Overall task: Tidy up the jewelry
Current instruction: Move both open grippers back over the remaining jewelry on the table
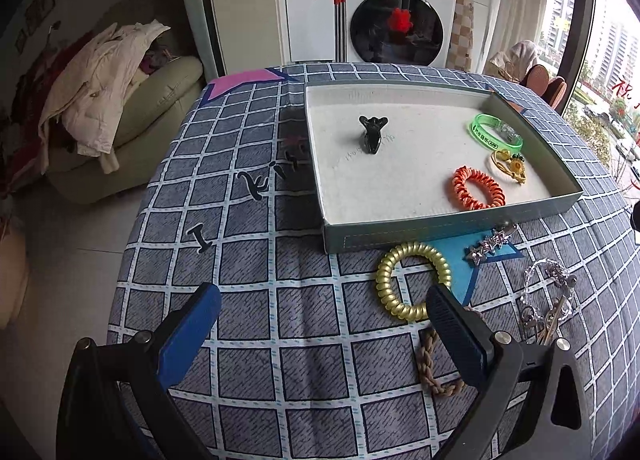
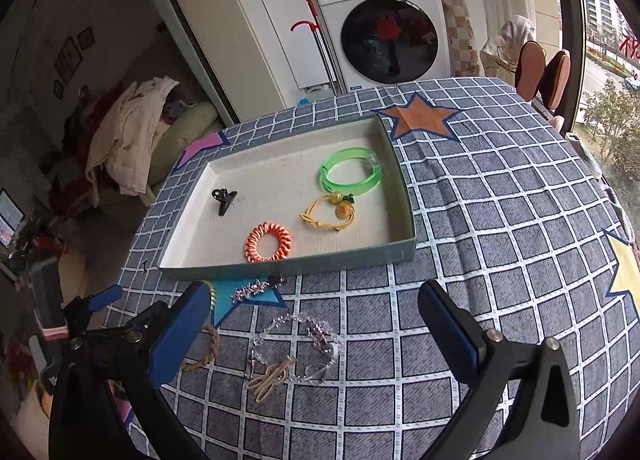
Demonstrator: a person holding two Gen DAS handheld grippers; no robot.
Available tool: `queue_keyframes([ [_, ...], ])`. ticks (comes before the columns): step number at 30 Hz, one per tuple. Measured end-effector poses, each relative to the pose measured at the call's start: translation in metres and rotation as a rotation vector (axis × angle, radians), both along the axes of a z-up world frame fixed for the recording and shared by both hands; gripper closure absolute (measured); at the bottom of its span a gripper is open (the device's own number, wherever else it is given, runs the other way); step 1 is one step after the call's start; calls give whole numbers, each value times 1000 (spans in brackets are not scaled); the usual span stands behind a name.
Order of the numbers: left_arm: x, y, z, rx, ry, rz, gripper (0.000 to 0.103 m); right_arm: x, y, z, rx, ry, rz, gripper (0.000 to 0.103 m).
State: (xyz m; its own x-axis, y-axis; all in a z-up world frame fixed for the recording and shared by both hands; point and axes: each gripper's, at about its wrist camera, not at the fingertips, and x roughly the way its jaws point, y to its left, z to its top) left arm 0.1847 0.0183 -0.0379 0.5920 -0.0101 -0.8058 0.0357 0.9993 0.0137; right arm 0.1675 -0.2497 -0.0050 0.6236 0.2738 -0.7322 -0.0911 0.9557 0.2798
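The shallow tray (image 1: 440, 230) sits on the checked tablecloth (image 1: 248, 244) and serves as the reference. Inside the tray: a black claw clip (image 1: 372, 135) toward its left half, a green translucent bangle (image 1: 494, 132) at the right far side, a yellow cord bracelet (image 1: 509, 165) just nearer than the bangle, and an orange spiral hair tie (image 1: 478, 187) close to the tray's near wall.

Outside the tray, beyond its near wall: a gold spiral hair tie (image 1: 412, 280) lies near that wall, partly on a blue star patch. A silver rhinestone clip (image 1: 490, 243) lies just beside the near wall. Farther from the tray lie a clear crystal bead bracelet (image 2: 300, 344), a tan elastic band (image 2: 272, 378) touching it, and a braided brown cord bracelet (image 1: 430, 364).

The left gripper (image 1: 324, 334) hovers over the cloth short of the tray, jaws wide apart, nothing held; its right finger overlaps the gold tie in view. The right gripper (image 2: 316, 330) likewise stands with jaws spread, empty, above the crystal bracelet.
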Motion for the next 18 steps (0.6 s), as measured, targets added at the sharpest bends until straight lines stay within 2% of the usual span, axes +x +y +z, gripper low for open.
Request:
queue_keyframes([
  [10, 9, -2, -14, -23, 48, 32, 0, -8, -5, -44, -146, 116, -29, 0],
  [18, 14, -5, -19, -25, 61, 50, 0, -11, -1, -54, -208, 127, -19, 2],
])
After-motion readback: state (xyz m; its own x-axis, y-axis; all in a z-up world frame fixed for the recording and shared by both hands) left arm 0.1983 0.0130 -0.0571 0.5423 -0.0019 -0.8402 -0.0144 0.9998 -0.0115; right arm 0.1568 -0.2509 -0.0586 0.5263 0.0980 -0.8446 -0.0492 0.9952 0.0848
